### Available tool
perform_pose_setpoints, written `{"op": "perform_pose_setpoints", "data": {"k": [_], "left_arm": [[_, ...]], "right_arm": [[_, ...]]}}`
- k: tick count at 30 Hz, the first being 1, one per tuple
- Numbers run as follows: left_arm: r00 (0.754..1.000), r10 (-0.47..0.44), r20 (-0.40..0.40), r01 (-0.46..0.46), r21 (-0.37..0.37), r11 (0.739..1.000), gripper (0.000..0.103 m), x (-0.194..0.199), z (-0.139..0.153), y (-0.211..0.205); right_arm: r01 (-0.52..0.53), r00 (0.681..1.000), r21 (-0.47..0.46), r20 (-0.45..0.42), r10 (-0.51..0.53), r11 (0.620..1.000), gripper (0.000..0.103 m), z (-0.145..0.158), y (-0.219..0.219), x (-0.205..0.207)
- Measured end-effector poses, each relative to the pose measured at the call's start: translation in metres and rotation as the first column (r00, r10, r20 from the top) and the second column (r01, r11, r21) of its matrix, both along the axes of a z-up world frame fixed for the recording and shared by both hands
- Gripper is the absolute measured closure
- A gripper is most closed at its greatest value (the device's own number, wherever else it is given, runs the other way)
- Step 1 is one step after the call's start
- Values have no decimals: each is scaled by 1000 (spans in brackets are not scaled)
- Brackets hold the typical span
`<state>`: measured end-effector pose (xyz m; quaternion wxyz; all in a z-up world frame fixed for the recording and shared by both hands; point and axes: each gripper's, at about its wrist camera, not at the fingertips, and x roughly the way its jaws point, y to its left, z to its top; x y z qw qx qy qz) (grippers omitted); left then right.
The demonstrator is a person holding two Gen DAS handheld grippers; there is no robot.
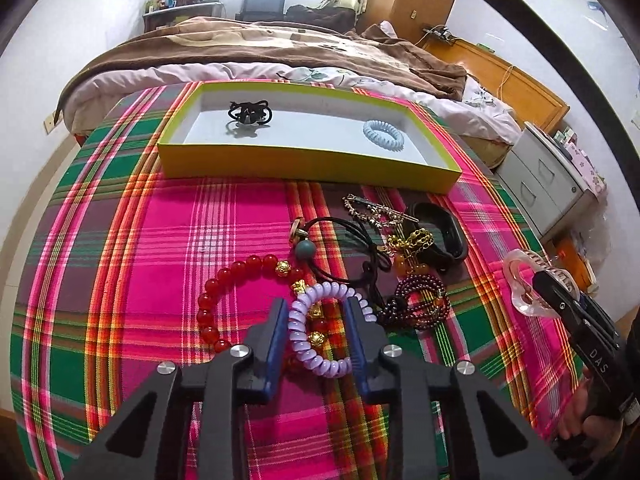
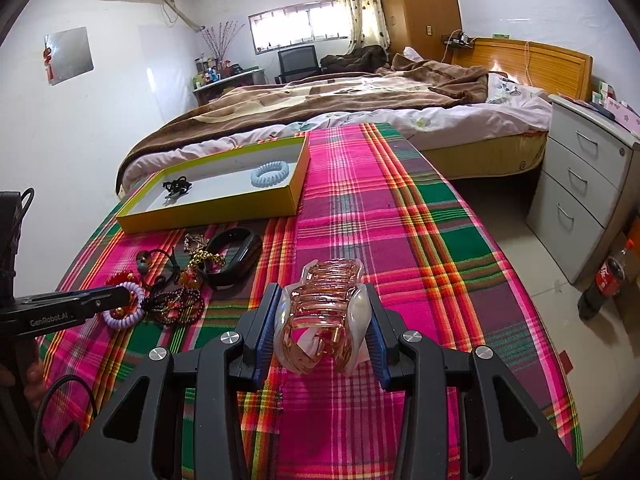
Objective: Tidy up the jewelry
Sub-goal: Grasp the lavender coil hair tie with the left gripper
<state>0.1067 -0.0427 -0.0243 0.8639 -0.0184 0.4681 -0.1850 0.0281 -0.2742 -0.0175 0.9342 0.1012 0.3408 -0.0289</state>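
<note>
My left gripper (image 1: 316,308) is down on the plaid tablecloth, shut on a purple spiral hair tie (image 1: 308,348) that lies over a red bead bracelet (image 1: 216,292); the pads touch the tie's two sides. In the right wrist view the left gripper (image 2: 120,294) shows from the side at the purple hair tie (image 2: 124,318). My right gripper (image 2: 322,292) is shut on a clear pink claw clip (image 2: 320,312), held above the cloth. The yellow box (image 1: 304,164) holds a black hair tie (image 1: 248,114) and a light-blue spiral tie (image 1: 384,133).
A pile of jewelry lies right of the left gripper: a dark bead bracelet (image 1: 420,300), a gold chain (image 1: 412,240), a black band (image 1: 444,232), a rhinestone clip (image 1: 372,210). Behind the table is a bed (image 2: 360,92). A white drawer cabinet (image 2: 580,200) and cola bottle (image 2: 608,280) stand right.
</note>
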Motion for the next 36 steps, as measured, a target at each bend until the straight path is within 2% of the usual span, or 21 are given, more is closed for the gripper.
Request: {"op": "perform_pose_setpoints", "data": {"k": [4, 7, 18, 32, 36], "left_arm": [[1000, 2, 0, -2, 2, 1000, 90, 0, 0, 0], [1000, 1, 0, -1, -2, 1000, 92, 0, -1, 2], [998, 0, 58, 2, -31, 1000, 94, -6, 20, 6], [994, 3, 105, 3, -58, 998, 94, -5, 41, 12], [998, 10, 60, -7, -42, 999, 94, 0, 27, 15]], "right_arm": [[1, 1000, -1, 1, -1, 1000, 63, -1, 0, 0], [1, 1000, -3, 0, -1, 1000, 63, 0, 0, 0], [9, 1000, -12, 15, -9, 1000, 63, 5, -2, -3], [-16, 997, -42, 75, 19, 999, 63, 32, 8, -2], [-20, 997, -40, 75, 23, 999, 63, 32, 9, -3]]}}
